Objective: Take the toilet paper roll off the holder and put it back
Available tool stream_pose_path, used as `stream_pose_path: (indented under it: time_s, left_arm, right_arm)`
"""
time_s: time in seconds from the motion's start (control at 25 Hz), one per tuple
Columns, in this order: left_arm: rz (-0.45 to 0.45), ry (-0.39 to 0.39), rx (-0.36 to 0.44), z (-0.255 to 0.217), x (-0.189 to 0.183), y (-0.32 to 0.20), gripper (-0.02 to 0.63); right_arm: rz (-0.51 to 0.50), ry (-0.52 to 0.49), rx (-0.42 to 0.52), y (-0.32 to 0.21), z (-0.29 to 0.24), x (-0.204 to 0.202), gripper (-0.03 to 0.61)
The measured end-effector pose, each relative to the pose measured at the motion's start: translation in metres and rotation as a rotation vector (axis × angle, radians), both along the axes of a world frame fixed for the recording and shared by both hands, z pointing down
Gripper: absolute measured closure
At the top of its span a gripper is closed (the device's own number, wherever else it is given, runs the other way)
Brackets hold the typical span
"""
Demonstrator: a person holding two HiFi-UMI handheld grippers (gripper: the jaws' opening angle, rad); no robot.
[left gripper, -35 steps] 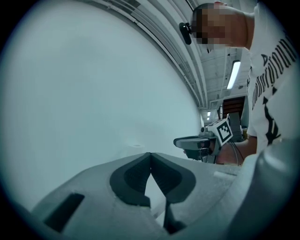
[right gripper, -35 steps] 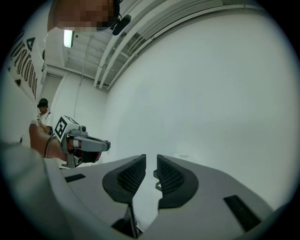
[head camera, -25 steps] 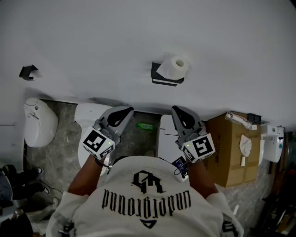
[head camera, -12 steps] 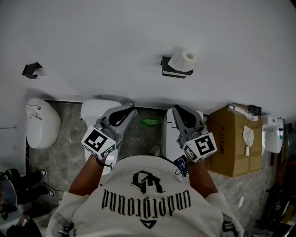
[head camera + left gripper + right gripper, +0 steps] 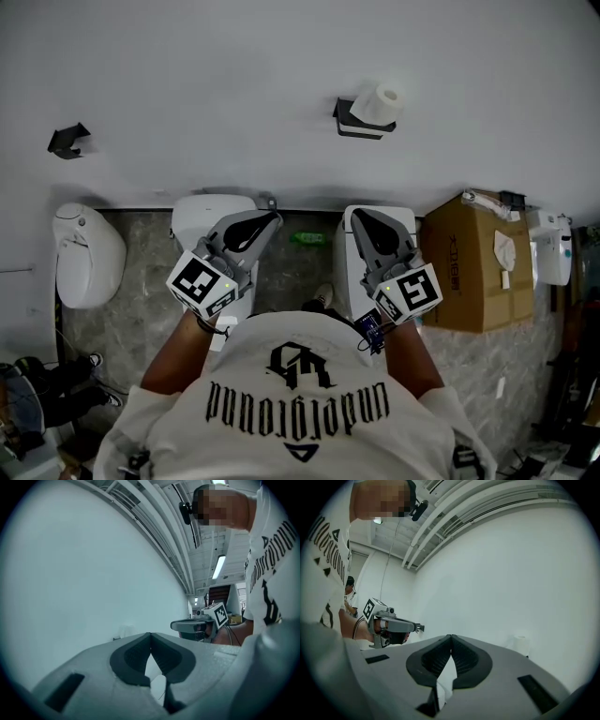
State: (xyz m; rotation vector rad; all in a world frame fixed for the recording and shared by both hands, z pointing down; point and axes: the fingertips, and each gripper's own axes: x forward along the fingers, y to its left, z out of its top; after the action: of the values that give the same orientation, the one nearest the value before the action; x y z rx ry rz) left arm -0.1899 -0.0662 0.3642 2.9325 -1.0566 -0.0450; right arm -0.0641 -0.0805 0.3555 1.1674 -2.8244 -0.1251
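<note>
A white toilet paper roll (image 5: 380, 103) sits on a black wall holder (image 5: 354, 122) high on the white wall, in the head view's upper middle. In the right gripper view the toilet paper roll (image 5: 521, 644) shows small at the right. My left gripper (image 5: 272, 219) and right gripper (image 5: 355, 217) are held side by side close to the person's chest, well below the roll and apart from it. Both have their jaws shut with nothing between them. The left gripper (image 5: 150, 634) and right gripper (image 5: 450, 636) each point at the bare wall.
Below stand a white toilet (image 5: 87, 255) at the left, a white tank (image 5: 211, 208) and a white box-shaped unit (image 5: 380, 217). A cardboard box (image 5: 466, 272) stands at the right. A small black hook (image 5: 67, 141) is on the wall at the left.
The head view has shifted: the roll and holder now sit higher and further right in it. Both grippers stay shut at the chest, hardly moved.
</note>
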Motion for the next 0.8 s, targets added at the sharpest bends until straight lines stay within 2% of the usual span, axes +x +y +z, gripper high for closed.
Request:
stream_pose_path:
  time_s: [0.32,0.52,0.8]
  left_arm:
    - [0.063,0.0,-0.008,0.007,-0.013,0.037,0.6]
    - [0.062,0.019,0.005,0.006,-0.011,0.052,0.6]
    - [0.017,0.055,0.022,-0.003,-0.001,0.072,0.6]
  right_arm:
    - [0.019,0.029,-0.021,0.046,0.005,-0.023,0.563]
    - [0.005,0.029,-0.026,0.064,0.006,-0.023,0.564]
    - [-0.042,0.039,-0.013,0.087,0.005,-0.009,0.565]
